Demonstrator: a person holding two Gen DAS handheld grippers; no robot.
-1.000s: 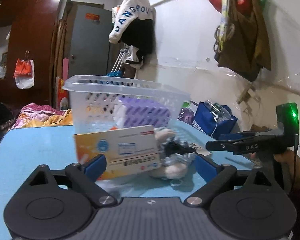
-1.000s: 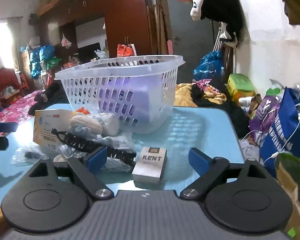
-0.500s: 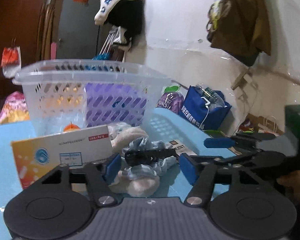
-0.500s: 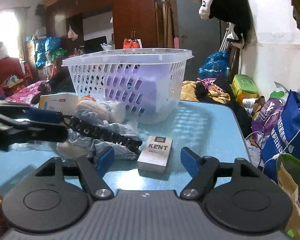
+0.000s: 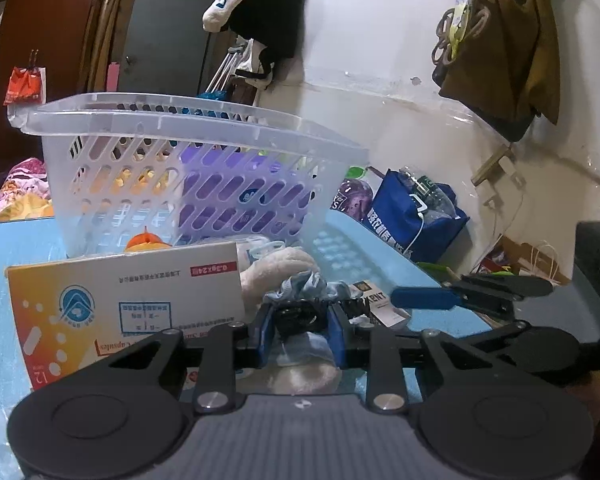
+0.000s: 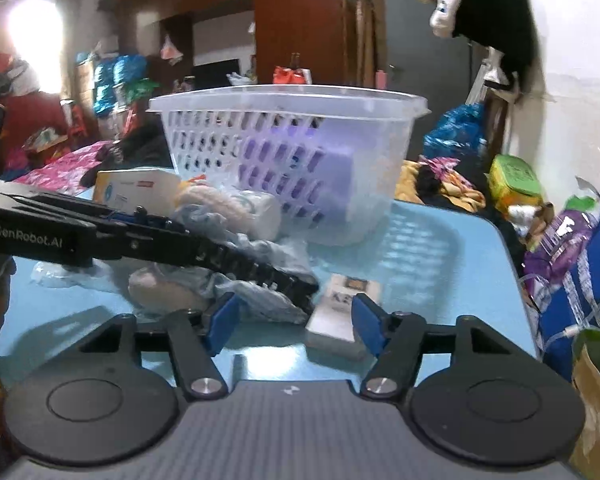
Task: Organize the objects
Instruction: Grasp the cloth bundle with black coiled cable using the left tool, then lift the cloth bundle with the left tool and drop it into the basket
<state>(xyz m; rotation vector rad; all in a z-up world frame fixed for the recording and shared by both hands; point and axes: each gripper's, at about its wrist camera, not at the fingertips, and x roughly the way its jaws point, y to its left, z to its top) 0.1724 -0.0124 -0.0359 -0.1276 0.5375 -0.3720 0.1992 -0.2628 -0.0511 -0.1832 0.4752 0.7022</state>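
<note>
My left gripper (image 5: 300, 330) is shut on a black ribbed strap-like object (image 5: 296, 316) that lies across a heap of pale cloth (image 5: 303, 372) on the blue table (image 5: 4, 248). In the right wrist view the strap (image 6: 256, 266) runs from the left gripper toward the white KENT box (image 6: 341, 312). My right gripper (image 6: 294, 322) is open, its fingers on either side of the KENT box, just above the table (image 6: 439, 248). A clear plastic basket (image 5: 180, 168) with a purple pack inside stands behind the heap and also shows in the right wrist view (image 6: 292, 160).
An orange and white medicine box (image 5: 128, 304) lies left of the heap. The right gripper's finger (image 5: 423, 298) reaches in from the right. A blue bag (image 6: 579, 280) and clutter sit off the table's right edge. A bed with cloth (image 6: 60, 164) lies beyond the left.
My left gripper has closed on the black strap. My right gripper has moved forward and narrowed around the KENT box.
</note>
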